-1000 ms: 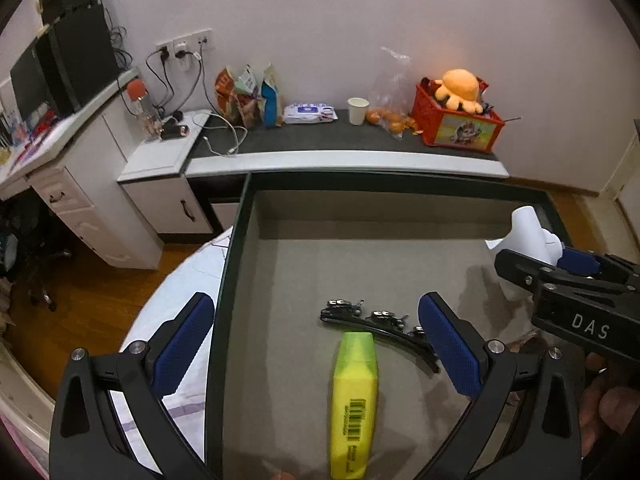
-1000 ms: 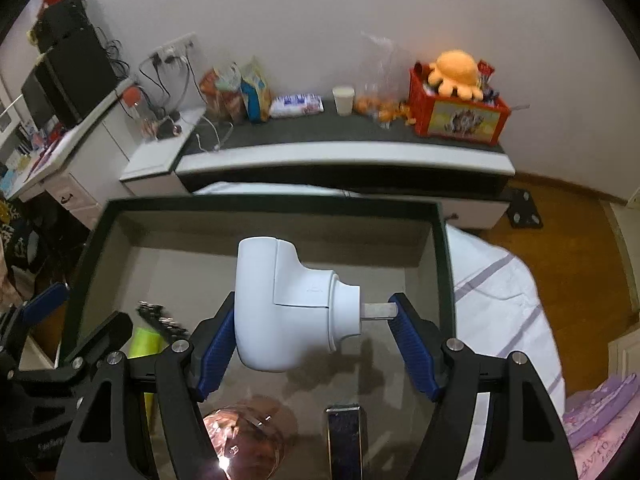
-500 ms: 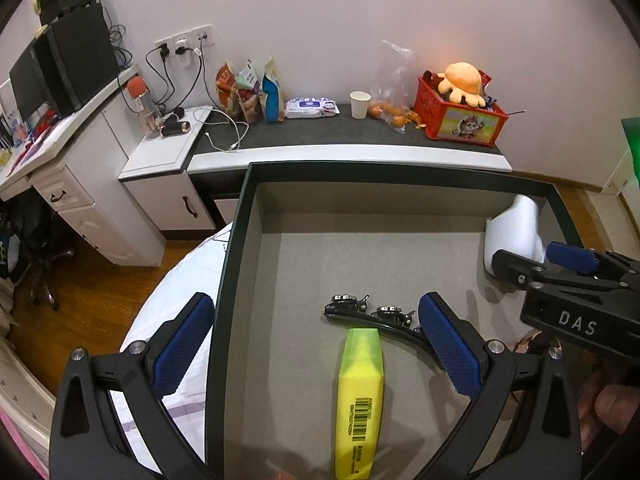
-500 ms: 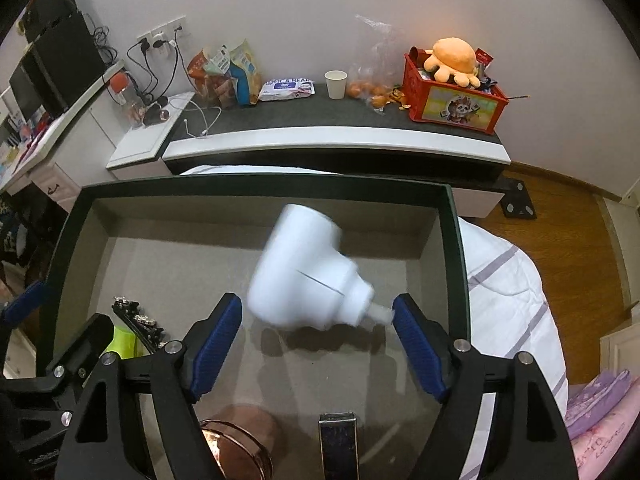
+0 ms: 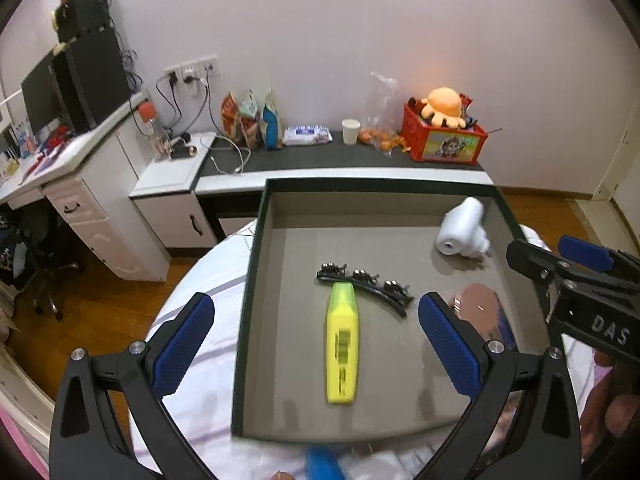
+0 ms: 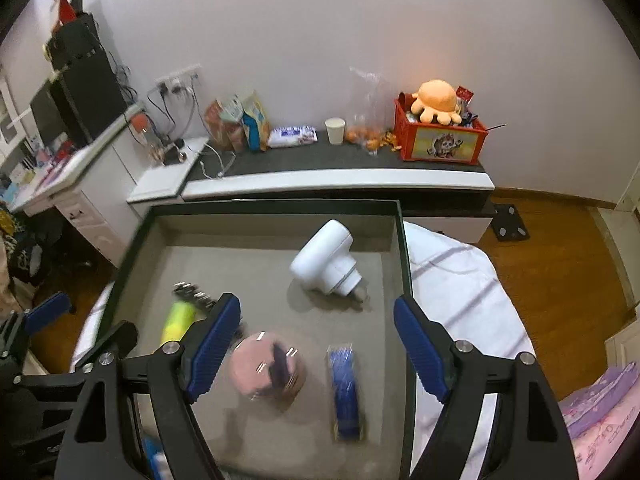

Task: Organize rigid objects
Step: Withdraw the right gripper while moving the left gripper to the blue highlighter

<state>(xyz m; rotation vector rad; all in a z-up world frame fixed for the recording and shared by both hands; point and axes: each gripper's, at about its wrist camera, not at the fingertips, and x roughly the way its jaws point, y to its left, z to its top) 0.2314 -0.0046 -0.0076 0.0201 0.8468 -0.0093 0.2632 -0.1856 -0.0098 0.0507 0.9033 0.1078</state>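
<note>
A dark-rimmed tray (image 5: 250, 280) with a grey floor lies on a white bed. In it are a yellow highlighter (image 5: 341, 344), a black hair clip (image 5: 364, 280), a white plug-like device (image 5: 462, 228) at the far right, a pink round lid (image 6: 266, 370) and a blue flat object (image 6: 345, 388). The white device (image 6: 326, 264) lies on its side, free of any gripper. My left gripper (image 5: 316, 344) is open above the highlighter. My right gripper (image 6: 318, 348) is open and empty, above the tray's near right part.
A low black-topped cabinet (image 5: 340, 156) stands behind the tray with snack bags, a paper cup (image 5: 351, 131) and a red box holding an orange plush (image 5: 444, 132). White drawers (image 5: 92, 216) and a desk stand at the left. A blue item (image 5: 322, 462) lies before the tray.
My right gripper opened and let go of the white device, which now lies in the tray's far right corner. Both grippers have drawn back and up from the tray.
</note>
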